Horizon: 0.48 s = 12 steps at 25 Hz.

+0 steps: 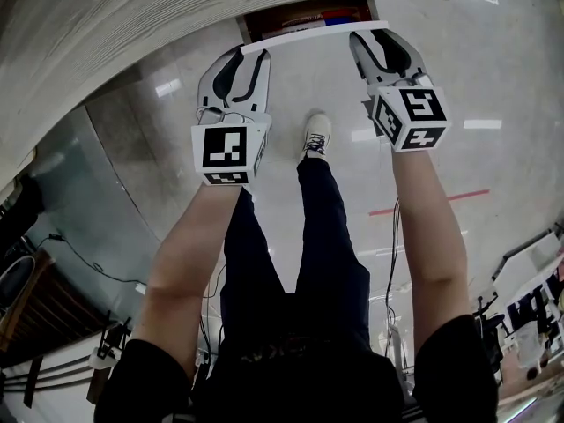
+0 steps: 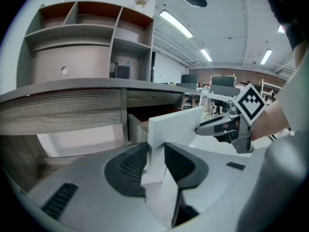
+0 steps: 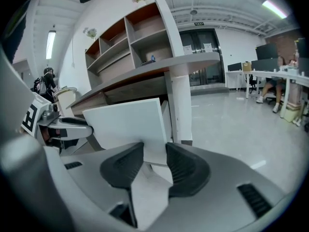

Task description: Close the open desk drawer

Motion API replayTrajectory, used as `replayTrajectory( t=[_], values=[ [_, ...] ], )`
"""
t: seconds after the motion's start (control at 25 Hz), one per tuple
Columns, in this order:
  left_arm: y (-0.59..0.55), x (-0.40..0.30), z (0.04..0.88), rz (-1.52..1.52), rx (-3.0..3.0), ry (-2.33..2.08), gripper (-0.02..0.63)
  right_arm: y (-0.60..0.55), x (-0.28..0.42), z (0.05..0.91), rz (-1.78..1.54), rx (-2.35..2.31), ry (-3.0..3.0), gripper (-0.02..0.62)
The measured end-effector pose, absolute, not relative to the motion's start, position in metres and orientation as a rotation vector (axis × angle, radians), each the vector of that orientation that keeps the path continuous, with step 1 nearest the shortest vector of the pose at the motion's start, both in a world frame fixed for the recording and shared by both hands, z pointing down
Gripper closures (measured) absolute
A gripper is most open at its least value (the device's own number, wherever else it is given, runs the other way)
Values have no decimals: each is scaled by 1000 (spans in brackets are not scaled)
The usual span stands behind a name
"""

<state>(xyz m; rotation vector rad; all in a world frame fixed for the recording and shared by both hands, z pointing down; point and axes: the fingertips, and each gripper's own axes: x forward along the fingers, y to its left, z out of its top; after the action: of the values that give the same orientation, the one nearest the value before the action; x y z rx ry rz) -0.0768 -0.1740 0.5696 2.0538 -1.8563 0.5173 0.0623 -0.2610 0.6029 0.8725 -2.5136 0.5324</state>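
Note:
The drawer's white front panel [image 1: 308, 30] sticks out a little from under the grey wood desk top [image 1: 176, 25], and a strip of its brown inside shows behind it. My left gripper [image 1: 251, 53] stands open with its fingertips against the panel's left end. In the left gripper view the panel [image 2: 176, 127] rises just beyond the jaws, and its left edge falls between them. My right gripper [image 1: 381, 35] is open too, tips against the panel's right end. The right gripper view shows the panel's face [image 3: 128, 124] straight ahead of the jaws. Neither gripper clamps anything.
The person's legs and a white shoe [image 1: 316, 135] stand on the shiny floor below the drawer. A shelf unit [image 2: 91, 37] sits on the desk. A desk leg [image 3: 179, 105] stands right of the drawer. A red floor line [image 1: 432, 201] and cables lie behind.

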Motion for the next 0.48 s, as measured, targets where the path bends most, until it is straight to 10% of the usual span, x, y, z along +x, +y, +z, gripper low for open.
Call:
replayTrajectory(
  t=[0.48],
  values=[
    [-209,-99,563,426,1913,-1963,482,-295,43,597,690,1024,-2488,431]
  ],
)
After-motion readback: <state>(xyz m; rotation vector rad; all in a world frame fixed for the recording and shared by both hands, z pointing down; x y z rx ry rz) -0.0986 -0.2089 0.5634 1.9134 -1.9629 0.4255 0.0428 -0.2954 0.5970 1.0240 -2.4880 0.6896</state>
